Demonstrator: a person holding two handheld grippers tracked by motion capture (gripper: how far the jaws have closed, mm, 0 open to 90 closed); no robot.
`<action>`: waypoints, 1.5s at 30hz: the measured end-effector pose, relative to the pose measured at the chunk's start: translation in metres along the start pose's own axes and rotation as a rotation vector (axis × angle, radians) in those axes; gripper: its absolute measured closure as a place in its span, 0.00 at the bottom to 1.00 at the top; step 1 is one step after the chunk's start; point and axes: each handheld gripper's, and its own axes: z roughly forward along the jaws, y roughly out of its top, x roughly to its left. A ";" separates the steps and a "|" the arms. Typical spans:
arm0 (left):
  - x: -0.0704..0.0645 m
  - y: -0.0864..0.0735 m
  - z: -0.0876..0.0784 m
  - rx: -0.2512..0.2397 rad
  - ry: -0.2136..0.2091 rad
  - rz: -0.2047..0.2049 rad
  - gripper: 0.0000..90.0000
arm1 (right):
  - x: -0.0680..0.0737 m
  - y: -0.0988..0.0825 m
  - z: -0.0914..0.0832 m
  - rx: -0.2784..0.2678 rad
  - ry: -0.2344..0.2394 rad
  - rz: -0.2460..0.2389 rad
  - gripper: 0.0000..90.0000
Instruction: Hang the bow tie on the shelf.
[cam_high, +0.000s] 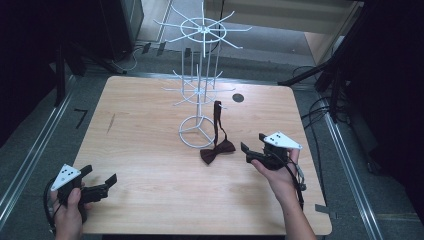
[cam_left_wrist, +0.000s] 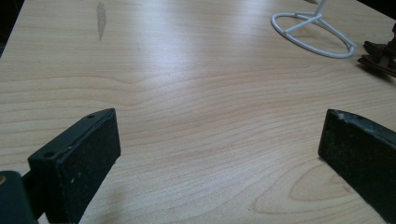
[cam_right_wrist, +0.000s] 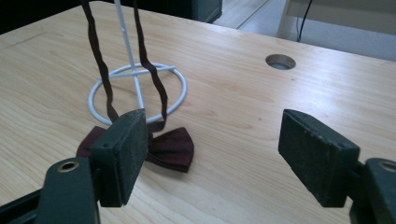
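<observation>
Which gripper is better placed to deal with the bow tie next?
Right. The right gripper sits open just beside the bow tie hanging from the white rack; the left gripper is far across the table.

table (cam_high: 150, 200): light wood, round hole (cam_high: 238, 97); floor (cam_high: 30, 165): grey; surroundings: dark; cables (cam_high: 312, 112) right

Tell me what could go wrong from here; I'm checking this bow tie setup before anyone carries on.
1. The bow tie hangs by its strap from a low arm of the white wire rack, its bow resting on the table. A sideways tug could tip the light rack.
2. The right gripper is open beside the bow, not around it; closing now would probably grab nothing.
3. The strap could snag on the rack's arm.
</observation>
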 end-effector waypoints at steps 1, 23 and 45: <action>0.000 0.000 0.000 0.000 0.000 0.000 0.00 | -0.002 -0.002 -0.002 0.001 -0.004 0.002 0.28; 0.000 0.000 0.000 0.002 0.006 0.001 0.00 | -0.045 -0.046 -0.034 0.034 -0.087 0.072 0.28; -0.001 0.000 0.000 -0.001 0.006 -0.001 0.00 | -0.072 -0.083 -0.062 0.065 -0.116 0.095 0.24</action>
